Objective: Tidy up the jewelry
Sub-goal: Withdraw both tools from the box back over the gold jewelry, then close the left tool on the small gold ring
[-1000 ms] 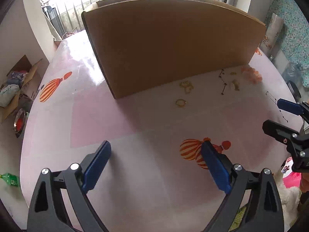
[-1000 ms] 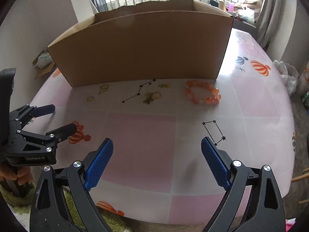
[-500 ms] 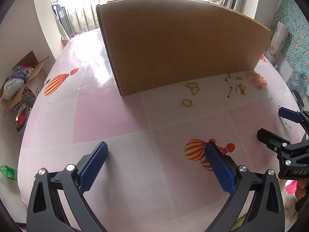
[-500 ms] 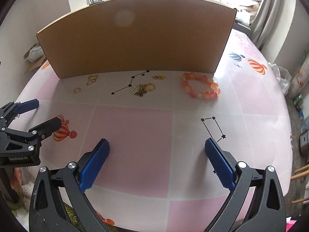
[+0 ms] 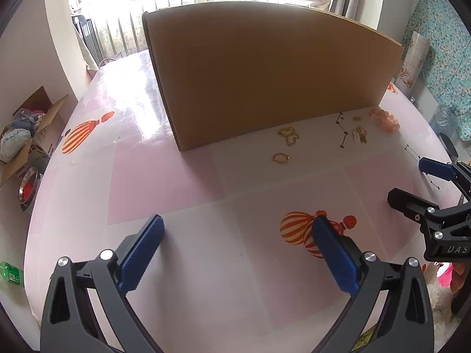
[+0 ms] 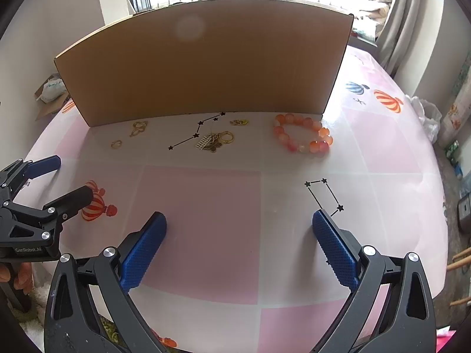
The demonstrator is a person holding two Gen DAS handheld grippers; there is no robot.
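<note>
Jewelry lies in a row in front of a tall cardboard box [image 6: 203, 67] [image 5: 265, 73]. An orange bead bracelet [image 6: 303, 136] [image 5: 385, 117] is at the right end. A gold key ring with charms [image 6: 216, 141] [image 5: 359, 135] sits mid-row, beside a small gold piece [image 6: 239, 122]. A gold heart-shaped pendant [image 6: 138, 127] [image 5: 290, 135] and a gold ring [image 6: 116, 143] [image 5: 281, 157] lie at the left. My right gripper [image 6: 238, 247] is open over the pink cloth with nothing between its pads. My left gripper [image 5: 235, 250] is open too, also holding nothing, well short of the jewelry.
The round table [image 6: 397, 153] wears a pink checked cloth with printed balloons and black star patterns. Each gripper shows in the other's view, at the edge. On the floor to the left are an open carton [image 5: 26, 141] and a metal bowl [image 5: 28, 186]. A railed window is behind.
Both views have tilted down a little, so the box top no longer shows its inside. The grippers stay open in about the same places.
</note>
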